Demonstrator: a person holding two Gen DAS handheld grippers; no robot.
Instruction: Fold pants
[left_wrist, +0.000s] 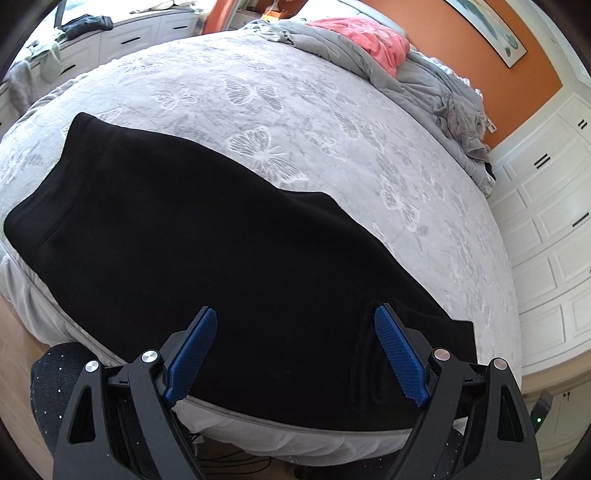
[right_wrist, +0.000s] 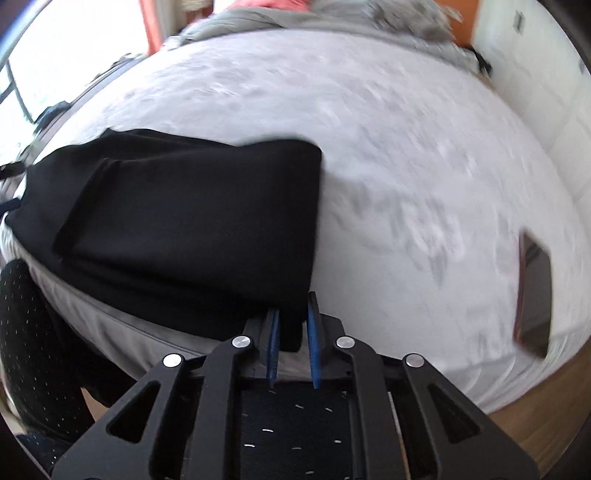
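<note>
The black pants (left_wrist: 207, 236) are spread along the near edge of the bed (left_wrist: 332, 122). The left gripper (left_wrist: 295, 354) is held wide apart above the cloth, nothing between its pads. A pants corner (right_wrist: 293, 332) is pinched by the right gripper (right_wrist: 291, 345). A dark phone (right_wrist: 533, 291) is shown only in the right view.

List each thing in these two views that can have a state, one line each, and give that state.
Pants: black, laid flat along the near edge of the bed, folded over.
Left gripper: open, above the pants, gripping nothing.
Right gripper: shut on the pants' near corner.
Phone: lying flat on the bed, screen dark.
Quilt: grey, crumpled at the far end.
Pink cloth: crumpled on the quilt.
</note>
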